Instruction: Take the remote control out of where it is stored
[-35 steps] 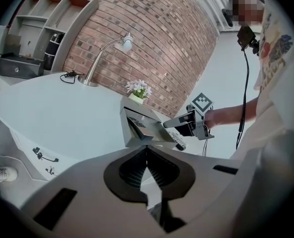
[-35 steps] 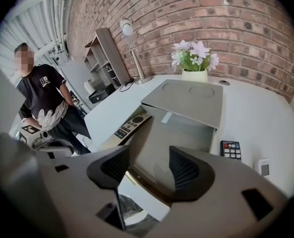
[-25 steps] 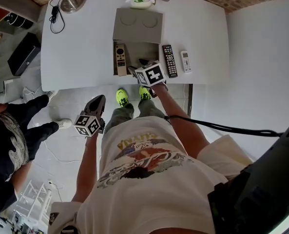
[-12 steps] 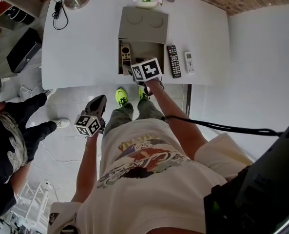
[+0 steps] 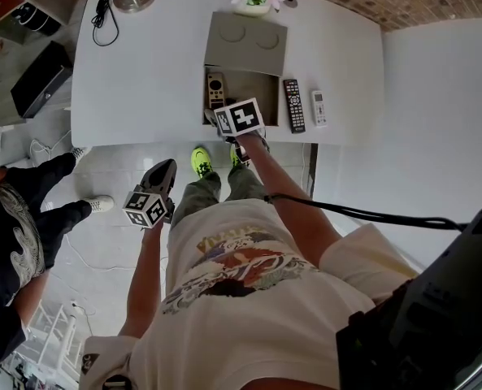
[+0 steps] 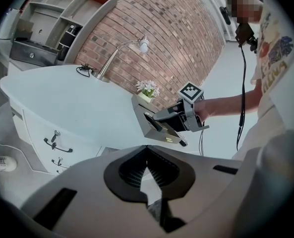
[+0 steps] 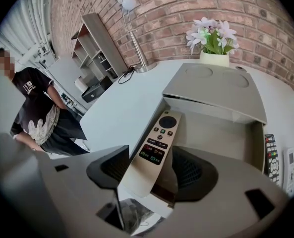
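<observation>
One outstretched arm (image 5: 293, 210) tips the right tool (image 7: 149, 157), jaws apart, over the remote control (image 7: 156, 140); left tool (image 6: 147, 166), closed, hangs low.

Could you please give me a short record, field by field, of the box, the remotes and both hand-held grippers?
Box: grey, lid open, on white table
Beige remote: inside box, at its left side
Other remotes: black remote and white remote on table, right of box
Right hand-held gripper: open, jaws either side of beige remote's near end
Left hand-held gripper: shut, empty, away from table
</observation>
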Action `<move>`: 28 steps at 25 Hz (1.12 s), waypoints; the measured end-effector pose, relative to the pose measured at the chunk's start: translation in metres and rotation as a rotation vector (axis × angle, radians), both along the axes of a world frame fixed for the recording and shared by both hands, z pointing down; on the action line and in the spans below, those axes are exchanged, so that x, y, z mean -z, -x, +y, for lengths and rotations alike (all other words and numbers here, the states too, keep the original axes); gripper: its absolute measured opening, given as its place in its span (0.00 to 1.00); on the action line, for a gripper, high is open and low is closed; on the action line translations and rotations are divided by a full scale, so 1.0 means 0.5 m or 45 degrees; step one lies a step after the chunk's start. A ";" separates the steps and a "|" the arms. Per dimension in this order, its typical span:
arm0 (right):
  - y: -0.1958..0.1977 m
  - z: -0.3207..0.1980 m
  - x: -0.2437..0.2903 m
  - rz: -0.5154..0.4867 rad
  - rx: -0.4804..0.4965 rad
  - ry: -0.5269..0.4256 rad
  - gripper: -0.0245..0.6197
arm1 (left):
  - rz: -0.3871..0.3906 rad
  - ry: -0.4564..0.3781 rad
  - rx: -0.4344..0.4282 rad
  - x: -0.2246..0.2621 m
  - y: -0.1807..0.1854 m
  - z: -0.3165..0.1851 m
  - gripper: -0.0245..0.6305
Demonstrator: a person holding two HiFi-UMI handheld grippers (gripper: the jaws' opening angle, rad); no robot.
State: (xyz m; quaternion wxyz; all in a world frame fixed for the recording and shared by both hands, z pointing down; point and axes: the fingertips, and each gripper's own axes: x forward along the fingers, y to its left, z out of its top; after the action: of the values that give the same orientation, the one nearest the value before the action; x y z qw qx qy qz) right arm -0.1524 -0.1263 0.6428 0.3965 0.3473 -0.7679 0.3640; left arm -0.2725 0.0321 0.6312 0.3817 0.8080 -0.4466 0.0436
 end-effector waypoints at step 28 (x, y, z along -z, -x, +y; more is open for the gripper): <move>-0.015 -0.017 -0.012 0.012 -0.084 -0.014 0.35 | -0.101 -0.359 -0.061 0.167 -0.003 -0.113 0.05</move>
State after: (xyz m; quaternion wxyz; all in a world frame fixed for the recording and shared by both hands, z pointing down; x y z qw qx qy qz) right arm -0.1448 -0.1351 0.6488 0.3861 0.3764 -0.7560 0.3711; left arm -0.2712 -0.0246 0.5477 0.2453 0.8618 -0.4435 0.0213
